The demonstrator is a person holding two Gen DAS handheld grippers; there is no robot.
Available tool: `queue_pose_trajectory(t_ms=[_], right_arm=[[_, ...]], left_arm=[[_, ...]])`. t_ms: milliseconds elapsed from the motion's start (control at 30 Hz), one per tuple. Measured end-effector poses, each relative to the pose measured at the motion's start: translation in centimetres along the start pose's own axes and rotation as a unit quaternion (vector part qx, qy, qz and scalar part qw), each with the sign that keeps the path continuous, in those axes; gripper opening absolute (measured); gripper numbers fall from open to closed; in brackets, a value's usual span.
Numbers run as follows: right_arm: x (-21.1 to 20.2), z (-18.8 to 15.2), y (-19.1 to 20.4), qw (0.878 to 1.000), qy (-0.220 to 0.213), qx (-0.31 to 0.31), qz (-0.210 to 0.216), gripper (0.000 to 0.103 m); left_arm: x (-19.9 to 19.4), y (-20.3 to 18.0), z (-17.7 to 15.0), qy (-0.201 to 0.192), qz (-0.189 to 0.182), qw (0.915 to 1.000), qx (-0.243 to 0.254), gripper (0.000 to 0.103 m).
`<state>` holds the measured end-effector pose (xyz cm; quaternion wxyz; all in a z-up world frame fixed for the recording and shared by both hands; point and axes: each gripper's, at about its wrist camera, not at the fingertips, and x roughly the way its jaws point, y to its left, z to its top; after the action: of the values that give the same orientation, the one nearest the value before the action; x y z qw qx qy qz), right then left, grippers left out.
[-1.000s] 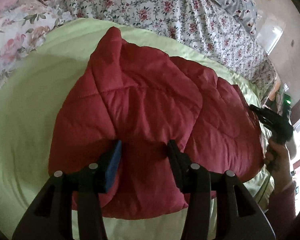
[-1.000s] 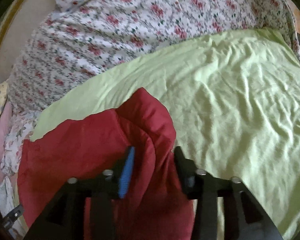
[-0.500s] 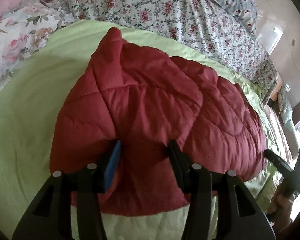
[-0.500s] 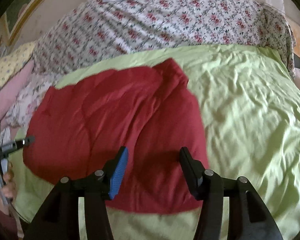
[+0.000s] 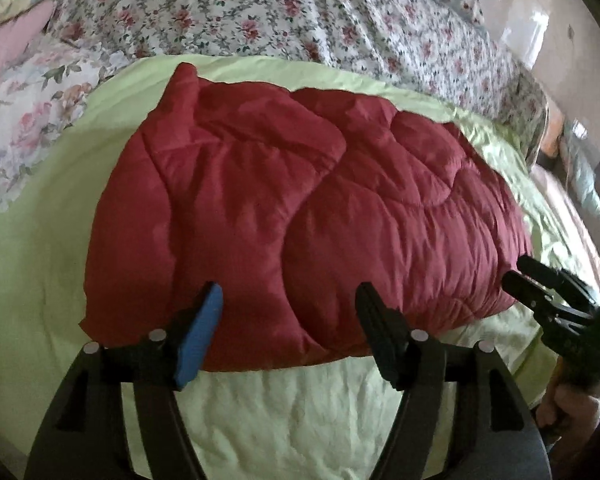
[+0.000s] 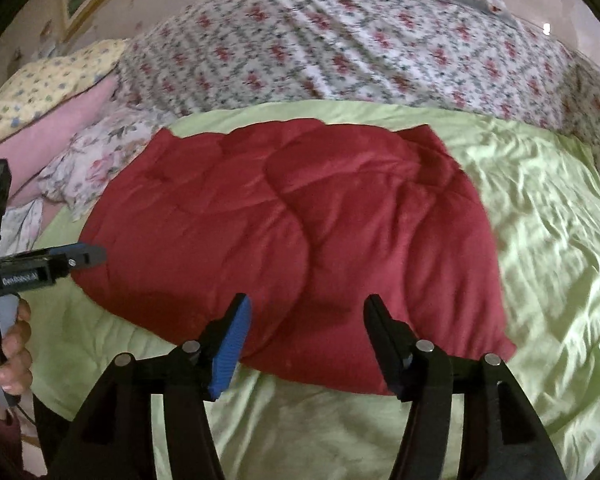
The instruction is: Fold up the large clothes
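The room is looking dim. Bright light is coming in far to the right of the left claw (image 5: 288, 316). Edges are bending round and going dark, and everything is looking slightly blurry.

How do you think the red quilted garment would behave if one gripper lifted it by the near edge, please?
The red quilted garment looks puffy and soft, so it would probably droop and unfold rather than hold shape. Its padded bulk suggests it is light for its size. On the smooth green sheet it may slide when pushed.
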<state>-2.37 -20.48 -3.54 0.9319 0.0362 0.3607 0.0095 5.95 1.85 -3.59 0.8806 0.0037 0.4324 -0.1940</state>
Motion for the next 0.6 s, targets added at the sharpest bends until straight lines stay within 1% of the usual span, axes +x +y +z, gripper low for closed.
queue_pose_trajectory(t_ms=[133, 233, 367, 400, 467, 600], right_arm=[[0.5, 0.1, 1.2, 1.000, 0.002, -0.013, 0.007, 0.061], [1.1, 0.6, 1.6, 1.000, 0.003, -0.017, 0.006, 0.065], [1.7, 1.2, 1.5, 1.000, 0.000, -0.016, 0.002, 0.066], [1.7, 1.3, 1.5, 1.000, -0.001, -0.014, 0.002, 0.067], [2.1, 1.7, 1.3, 1.000, -0.001, -0.012, -0.004, 0.071], [2.9, 2.1, 0.7, 1.000, 0.006, -0.002, -0.012, 0.071]], left_arm=[[0.2, -1.2, 0.0, 0.002, 0.011, 0.9999, 0.012, 0.074], [0.4, -2.0, 0.1, 0.005, 0.020, 0.9996, 0.020, 0.079], [0.7, -2.8, 0.1, 0.009, 0.021, 0.9995, 0.023, 0.081], [0.7, -2.9, 0.2, 0.010, 0.021, 0.9995, 0.023, 0.083], [0.8, -3.2, 0.3, 0.010, 0.021, 0.9995, 0.021, 0.083], [0.9, -3.5, 0.8, 0.012, 0.026, 0.9994, 0.022, 0.083]])
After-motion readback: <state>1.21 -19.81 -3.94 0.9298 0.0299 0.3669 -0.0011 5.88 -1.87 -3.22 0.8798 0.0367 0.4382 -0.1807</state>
